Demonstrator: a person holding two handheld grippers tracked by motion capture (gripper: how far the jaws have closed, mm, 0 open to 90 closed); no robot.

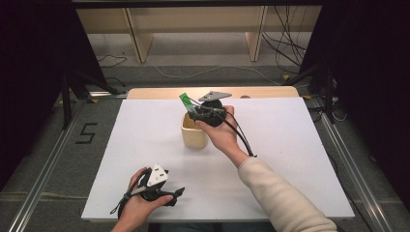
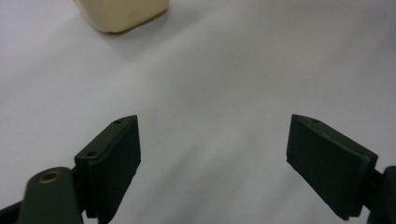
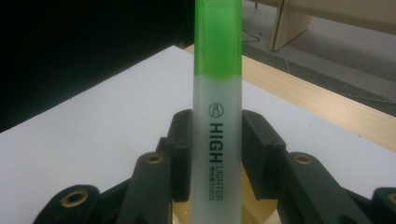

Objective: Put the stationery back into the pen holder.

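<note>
My right gripper (image 3: 217,154) is shut on a green-capped highlighter (image 3: 217,107), its pale barrel upright between the two black jaws. Seen from the high view, the right gripper (image 1: 199,113) holds the highlighter (image 1: 185,100) above the cream-coloured cup (image 1: 192,137) near the middle of the white table top (image 1: 145,145), the green cap pointing up and to the far left. My left gripper (image 1: 178,193) rests near the table's front edge, held in a hand. In the left gripper view its jaws (image 2: 212,163) stand wide open over bare white surface, with the cup (image 2: 122,14) farther off.
A wooden strip (image 1: 159,93) borders the table's far edge. Beyond it are wooden shelf legs (image 1: 138,41) and loose cables (image 1: 285,48) on the floor. Metal rails (image 1: 43,188) run along both sides of the table.
</note>
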